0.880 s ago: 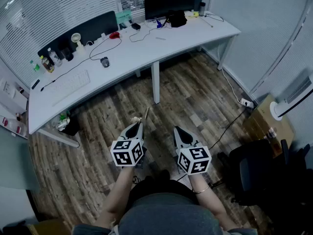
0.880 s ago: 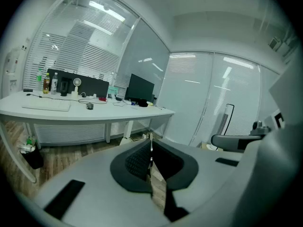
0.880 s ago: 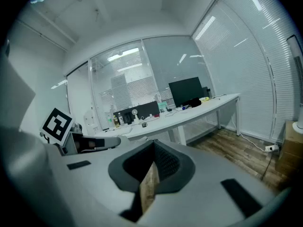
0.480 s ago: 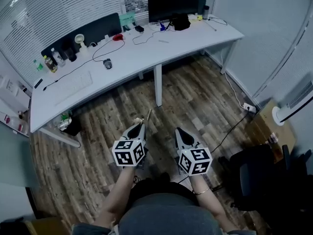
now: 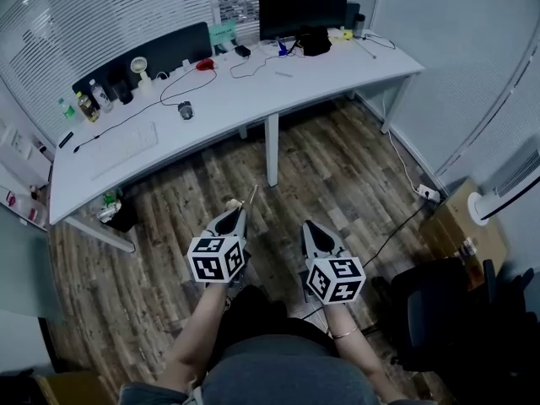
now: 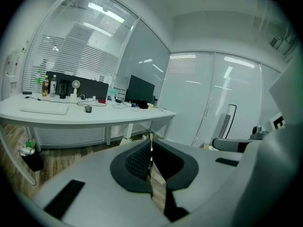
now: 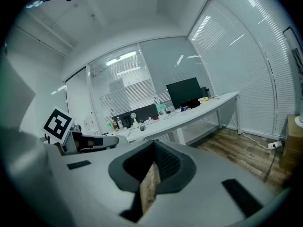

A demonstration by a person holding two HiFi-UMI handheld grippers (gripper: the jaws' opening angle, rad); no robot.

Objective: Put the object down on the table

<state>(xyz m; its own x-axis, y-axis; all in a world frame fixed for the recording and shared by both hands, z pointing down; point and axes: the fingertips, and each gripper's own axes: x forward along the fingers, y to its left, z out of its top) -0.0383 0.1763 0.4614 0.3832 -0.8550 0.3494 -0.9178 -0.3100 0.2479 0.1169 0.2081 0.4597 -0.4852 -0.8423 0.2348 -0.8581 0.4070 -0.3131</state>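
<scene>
My left gripper (image 5: 242,211) is held over the wooden floor, well short of the white desk (image 5: 253,99). It is shut on a thin pale stick-like object (image 5: 252,194) that pokes out past the tips toward the desk. In the left gripper view the jaws (image 6: 151,138) meet, with the thin stick (image 6: 151,143) pinched between the pads. My right gripper (image 5: 308,224) hangs beside it, shut and holding nothing. In the right gripper view its tips (image 7: 154,144) touch, with only floor showing behind them.
On the desk are a black monitor (image 5: 302,5), a white keyboard (image 5: 125,148), a mouse (image 5: 185,110), cables, bottles (image 5: 83,106) and a small fan (image 5: 139,66). A bin (image 5: 120,215) stands under its left end. A black chair (image 5: 439,310) and a cardboard box (image 5: 460,226) are at the right.
The view has shifted a little and the desk sits slightly nearer. My left gripper has drifted a touch to the left, still shut on the stick. The right gripper has barely moved.
</scene>
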